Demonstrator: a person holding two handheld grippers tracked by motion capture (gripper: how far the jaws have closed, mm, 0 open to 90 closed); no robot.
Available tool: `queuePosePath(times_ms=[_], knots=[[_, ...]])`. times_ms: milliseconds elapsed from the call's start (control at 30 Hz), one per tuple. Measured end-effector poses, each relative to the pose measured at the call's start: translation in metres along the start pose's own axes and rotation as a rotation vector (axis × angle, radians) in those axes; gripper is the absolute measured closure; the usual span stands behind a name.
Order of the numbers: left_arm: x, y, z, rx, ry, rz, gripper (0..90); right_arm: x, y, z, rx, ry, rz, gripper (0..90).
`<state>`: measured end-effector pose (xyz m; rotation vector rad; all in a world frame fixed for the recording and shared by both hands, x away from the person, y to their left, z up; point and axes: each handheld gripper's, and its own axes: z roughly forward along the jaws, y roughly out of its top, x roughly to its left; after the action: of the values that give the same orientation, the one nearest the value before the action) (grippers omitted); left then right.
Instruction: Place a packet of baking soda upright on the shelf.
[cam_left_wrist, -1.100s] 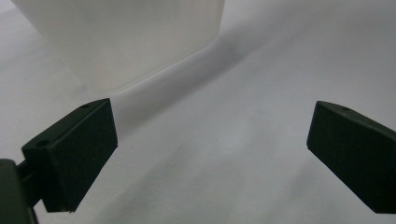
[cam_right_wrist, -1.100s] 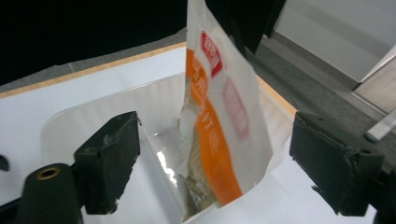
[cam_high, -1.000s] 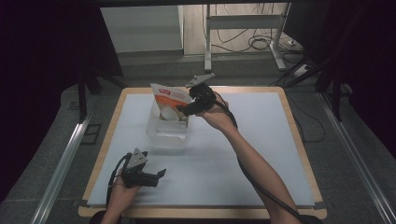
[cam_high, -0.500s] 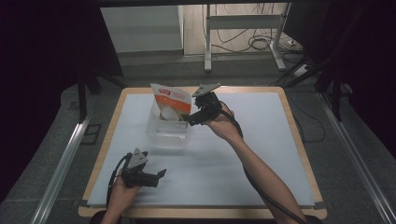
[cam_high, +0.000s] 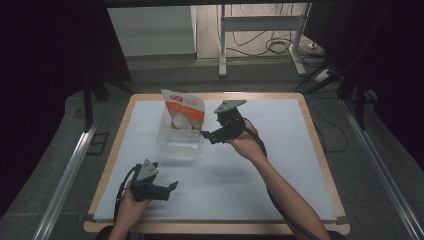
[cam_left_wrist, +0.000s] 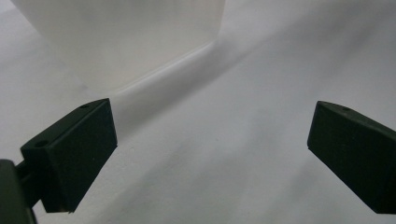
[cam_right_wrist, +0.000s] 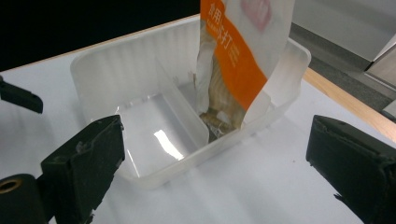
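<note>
A clear plastic bin (cam_high: 170, 150) sits on the white table, split by a divider (cam_right_wrist: 180, 107). An orange and white pouch (cam_high: 184, 111) stands leaning in its far compartment; the near compartment (cam_right_wrist: 149, 130) holds nothing. My right gripper (cam_high: 206, 136) hovers just right of the bin, open, jaws aimed at it and apart from the pouch (cam_right_wrist: 243, 51). My left gripper (cam_high: 169, 190) rests low near the table's front left, open, with nothing between its jaws; the bin's wall (cam_left_wrist: 126, 42) lies ahead of it.
The white mat (cam_high: 285, 165) covers the wooden table, whose edge (cam_high: 320, 150) runs along the right. Beyond the far edge are a metal stand (cam_high: 260, 35) and floor cables (cam_high: 280, 47). Dark curtains flank both sides.
My right gripper has drawn back from the pouch's top, moving right and toward the person. The pouch stays standing in the bin. The left gripper has not moved.
</note>
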<state>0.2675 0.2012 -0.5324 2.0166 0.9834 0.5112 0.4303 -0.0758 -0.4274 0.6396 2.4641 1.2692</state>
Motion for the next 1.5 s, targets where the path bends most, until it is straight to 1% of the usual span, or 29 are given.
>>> queuePosePath(times_ms=[133, 400, 467, 533, 567, 667, 700, 767, 1000, 1100, 1200, 1300, 1400, 1433, 1500], knots=[[0.000, 0.000, 0.000, 0.000, 0.003, -0.002, 1.2, 0.000, -0.010, -0.007, -0.001, -0.003, -0.001, 4.1], [0.000, 0.000, 0.000, 0.004, 0.004, -0.003, 1.2, 0.001, -0.030, -0.021, 0.004, 0.009, 0.010, 3.1], [0.000, 0.000, 0.000, 0.004, 0.005, -0.004, 1.2, 0.002, -0.033, -0.022, 0.023, 0.010, 0.005, 2.9], [0.000, 0.000, -0.001, 0.004, 0.005, -0.004, 1.2, 0.003, -0.037, -0.026, 0.028, -0.005, -0.008, 2.9], [0.000, 0.000, -0.001, 0.003, 0.005, -0.005, 1.2, 0.004, -0.039, -0.028, 0.031, -0.004, -0.013, 2.9], [0.000, 0.000, -0.001, 0.004, 0.004, -0.004, 1.2, 0.009, -0.043, -0.037, 0.032, -0.008, -0.018, 2.9], [0.000, 0.000, -0.001, 0.003, 0.004, -0.003, 1.2, 0.009, -0.043, -0.037, 0.032, -0.008, -0.018, 2.9], [0.000, 0.000, -0.001, 0.003, 0.003, -0.003, 1.2, 0.012, -0.045, -0.043, 0.029, -0.009, -0.024, 2.9], [0.000, 0.000, -0.002, -0.003, 0.003, -0.006, 1.2, 0.022, -0.050, -0.060, 0.016, -0.004, -0.037, 2.9], [0.000, 0.000, -0.002, -0.004, 0.002, -0.007, 1.2, 0.024, -0.053, -0.065, 0.019, -0.006, -0.038, 2.9], [0.000, 0.000, -0.002, -0.004, 0.001, -0.007, 1.2, 0.025, -0.059, -0.070, 0.034, -0.020, -0.048, 2.9], [0.001, 0.000, -0.002, -0.003, 0.002, -0.005, 1.3, 0.024, -0.064, -0.076, 0.038, -0.029, -0.038, 2.9], [0.001, 0.000, -0.002, -0.002, 0.001, -0.005, 1.3, 0.022, -0.072, -0.083, 0.041, -0.040, -0.019, 2.9], [0.001, 0.000, -0.002, -0.004, 0.003, -0.008, 1.2, 0.022, -0.077, -0.088, 0.040, -0.045, -0.007, 2.8], [0.001, 0.000, -0.002, -0.003, 0.003, -0.006, 1.3, 0.022, -0.080, -0.091, 0.041, -0.048, 0.001, 2.8]])
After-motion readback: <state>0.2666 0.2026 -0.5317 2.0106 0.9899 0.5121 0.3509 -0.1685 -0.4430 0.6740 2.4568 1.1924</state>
